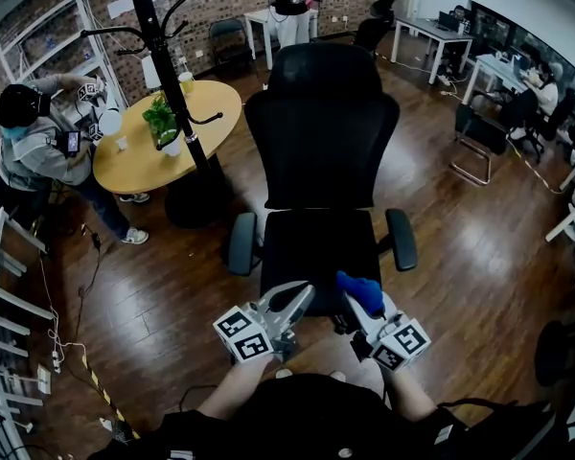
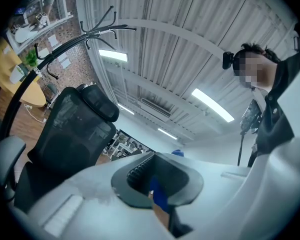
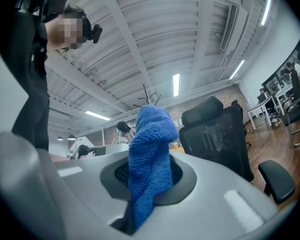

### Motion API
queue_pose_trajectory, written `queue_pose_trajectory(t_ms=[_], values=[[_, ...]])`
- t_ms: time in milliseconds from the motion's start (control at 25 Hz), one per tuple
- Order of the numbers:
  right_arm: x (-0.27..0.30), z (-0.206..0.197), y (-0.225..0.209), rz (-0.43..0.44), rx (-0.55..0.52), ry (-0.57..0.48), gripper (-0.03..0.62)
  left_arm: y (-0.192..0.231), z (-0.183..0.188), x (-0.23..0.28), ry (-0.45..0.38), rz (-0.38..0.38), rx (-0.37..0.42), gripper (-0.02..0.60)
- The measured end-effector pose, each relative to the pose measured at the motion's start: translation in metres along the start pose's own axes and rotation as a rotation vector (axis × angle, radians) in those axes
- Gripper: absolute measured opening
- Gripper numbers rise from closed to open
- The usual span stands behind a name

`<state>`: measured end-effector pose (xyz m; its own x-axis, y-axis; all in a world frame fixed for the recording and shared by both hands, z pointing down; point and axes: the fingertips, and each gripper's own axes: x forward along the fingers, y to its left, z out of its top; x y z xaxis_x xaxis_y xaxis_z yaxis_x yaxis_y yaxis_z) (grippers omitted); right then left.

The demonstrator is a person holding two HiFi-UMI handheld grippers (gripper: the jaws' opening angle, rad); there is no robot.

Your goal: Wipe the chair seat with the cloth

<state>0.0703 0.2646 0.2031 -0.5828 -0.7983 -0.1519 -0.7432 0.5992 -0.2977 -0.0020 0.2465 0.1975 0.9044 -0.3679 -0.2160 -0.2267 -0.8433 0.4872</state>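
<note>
Cloth (image 1: 362,291) pinched in right gripper (image 1: 357,305), left gripper (image 1: 301,297) closed, by black chair seat (image 1: 316,242) on wooden floor (image 1: 172,305).

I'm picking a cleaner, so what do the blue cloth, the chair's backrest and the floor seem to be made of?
Cloth: likely microfibre or terry, matte; a fuzzy looped pile shows.
Backrest: probably black mesh on a plastic frame; lighter shapes show through it.
Floor: dark wood or wood-look planks, slightly glossy; plank seams and a sheen are visible.

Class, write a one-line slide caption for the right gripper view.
Right gripper shut on a blue cloth, chair beyond.
</note>
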Motion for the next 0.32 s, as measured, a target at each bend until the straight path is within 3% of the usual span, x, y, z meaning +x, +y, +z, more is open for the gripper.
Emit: queue_pose_trajectory(t_ms=[320], values=[[0.0029, 0.0, -0.0106, -0.017, 0.011, -0.013, 0.037, 0.0087, -0.0004, 0.0058, 0.005, 0.002, -0.007, 0.0]])
